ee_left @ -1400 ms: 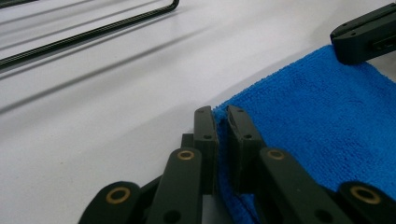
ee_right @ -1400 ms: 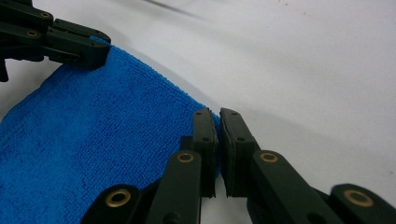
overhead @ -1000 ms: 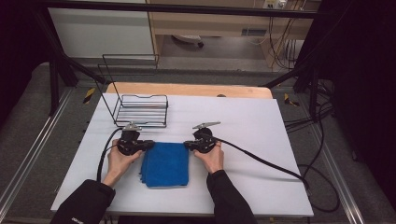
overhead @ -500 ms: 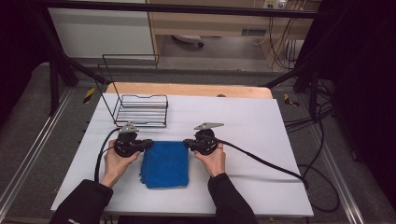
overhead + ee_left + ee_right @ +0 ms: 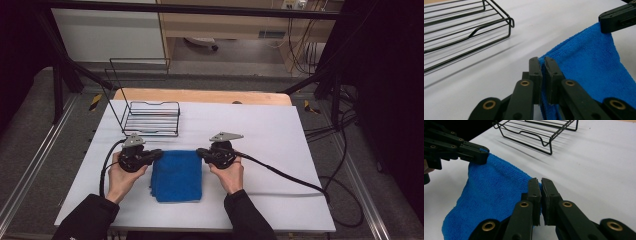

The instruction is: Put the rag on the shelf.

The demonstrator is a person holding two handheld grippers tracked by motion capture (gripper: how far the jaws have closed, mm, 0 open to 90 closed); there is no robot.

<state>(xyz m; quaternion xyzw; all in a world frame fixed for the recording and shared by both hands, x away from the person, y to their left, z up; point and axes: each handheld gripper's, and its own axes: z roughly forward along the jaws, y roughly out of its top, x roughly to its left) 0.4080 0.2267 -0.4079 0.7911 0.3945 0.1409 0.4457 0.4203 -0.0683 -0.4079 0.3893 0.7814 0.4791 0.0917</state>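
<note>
Nearest me, the person's two hands hold the tongs over the white table (image 5: 280, 150), and both have come up a little from a second ago, lifting the far edge of the blue cloth (image 5: 177, 175) off the surface while its near part still rests on the table. The left gripper (image 5: 159, 153) is clamped on the cloth's far left corner and the right gripper (image 5: 200, 152) on its far right corner, so the edge now hangs stretched between them. Farther back, the black wire rack (image 5: 150, 117) stands where it stood before.
</note>
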